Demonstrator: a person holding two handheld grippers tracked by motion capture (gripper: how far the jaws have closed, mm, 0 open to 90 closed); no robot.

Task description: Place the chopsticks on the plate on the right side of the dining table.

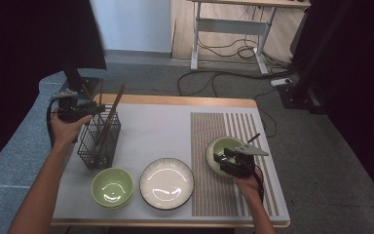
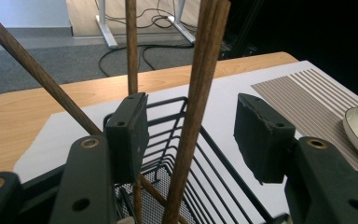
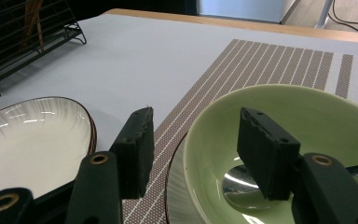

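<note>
White plate: on bench, front centre, just right of left green bowl. Left green bowl: front left, just in front of wire basket foot. Striped placemat: right of white plate, running from far edge to near edge of bench. Grey cloth: covers bench top left of placemat, under white plate. Desk frame: on floor well beyond bench. Cables: on carpet between desk frame and bench.
</note>
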